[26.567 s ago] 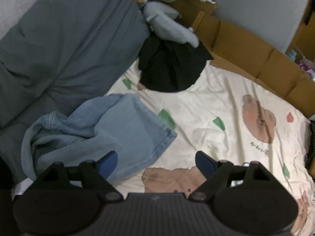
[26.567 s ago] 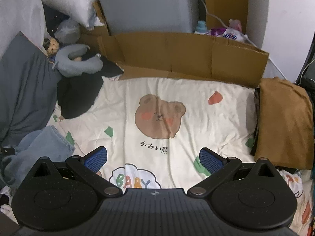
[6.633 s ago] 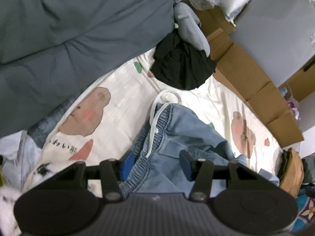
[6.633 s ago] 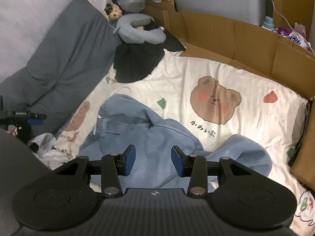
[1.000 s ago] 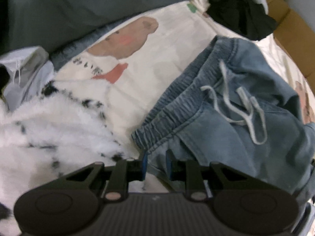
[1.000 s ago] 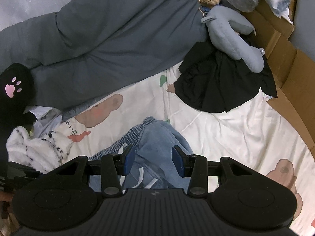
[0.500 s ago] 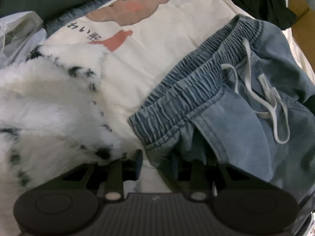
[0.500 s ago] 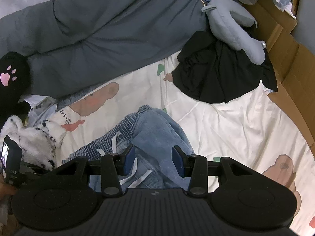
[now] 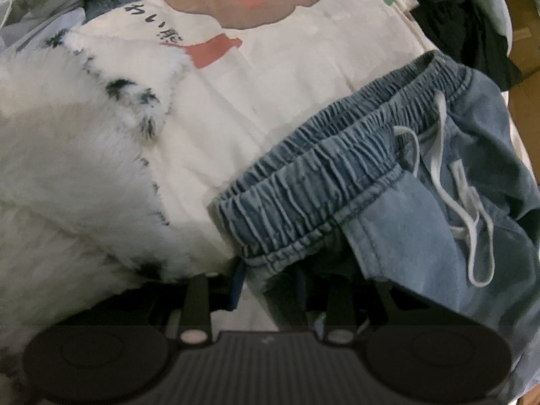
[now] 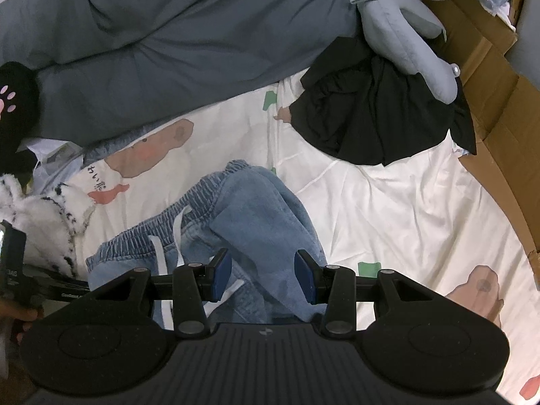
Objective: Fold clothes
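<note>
left hand-held gripper (image 9: 270, 280) clenched on jeans (image 9: 337, 182) waistband corner (band diagonal), right hand-held gripper (image 10: 263, 275) released

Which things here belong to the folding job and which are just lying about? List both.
Job in hand:
denim trousers
left tool, at the waistband corner
right tool, open astride a denim fold

Lying about:
black garment
grey neck pillow
white fluffy item
grey duvet
cardboard
bear-print sheet

Light-blue denim pants (image 10: 243, 216) with elastic waistband and white drawstring (image 9: 452, 195) lie crumpled on the bear-print sheet
</note>
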A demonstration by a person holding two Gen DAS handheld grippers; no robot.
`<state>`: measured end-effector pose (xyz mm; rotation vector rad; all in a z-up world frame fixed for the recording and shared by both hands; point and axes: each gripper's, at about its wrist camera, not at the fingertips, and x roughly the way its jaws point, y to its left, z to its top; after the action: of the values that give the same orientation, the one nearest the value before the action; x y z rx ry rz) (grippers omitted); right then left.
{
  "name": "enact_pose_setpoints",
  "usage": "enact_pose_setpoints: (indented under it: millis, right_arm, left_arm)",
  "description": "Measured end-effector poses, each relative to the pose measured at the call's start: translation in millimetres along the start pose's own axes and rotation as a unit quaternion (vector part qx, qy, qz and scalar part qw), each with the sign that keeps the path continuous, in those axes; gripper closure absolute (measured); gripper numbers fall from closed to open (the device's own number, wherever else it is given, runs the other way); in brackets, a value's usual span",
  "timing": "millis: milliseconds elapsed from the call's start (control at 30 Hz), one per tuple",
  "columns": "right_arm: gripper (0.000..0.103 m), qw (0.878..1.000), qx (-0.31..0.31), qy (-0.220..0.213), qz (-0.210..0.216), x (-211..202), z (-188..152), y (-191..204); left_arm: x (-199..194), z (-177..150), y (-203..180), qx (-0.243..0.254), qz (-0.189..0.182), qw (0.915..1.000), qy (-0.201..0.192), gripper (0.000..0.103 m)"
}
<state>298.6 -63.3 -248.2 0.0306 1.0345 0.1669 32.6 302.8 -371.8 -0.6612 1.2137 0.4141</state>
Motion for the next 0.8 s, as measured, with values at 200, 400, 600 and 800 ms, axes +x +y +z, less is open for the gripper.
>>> enact_pose_setpoints:
  millis: [200, 400, 600, 800]
  right_arm:
    - [0.055, 1.000, -0.001, -0.009, 0.001, 24, 13, -24]
    - [0.055, 0.999, -0.033, -0.018, -0.006, 68, 43, -35]
    - [0.055, 0.998, -0.059, -0.007, 0.006, 120, 74, -32]
    - [0.055, 0.995, -0.091, 0.038, 0.020, 165, 78, -16]
  left_arm:
    - [-26, -9, 1, 0.005, -0.020, 0.9995, -0.022, 0.082]
    - [-70, -9, 3, 0.005, -0.033, 0.9985, -0.044, 0.090]
    - [-99, -3, 6, 0.021, -0.048, 0.9970, -0.057, 0.090]
    - [-98, -3, 3, 0.034, -0.046, 0.9972, -0.047, 0.091]
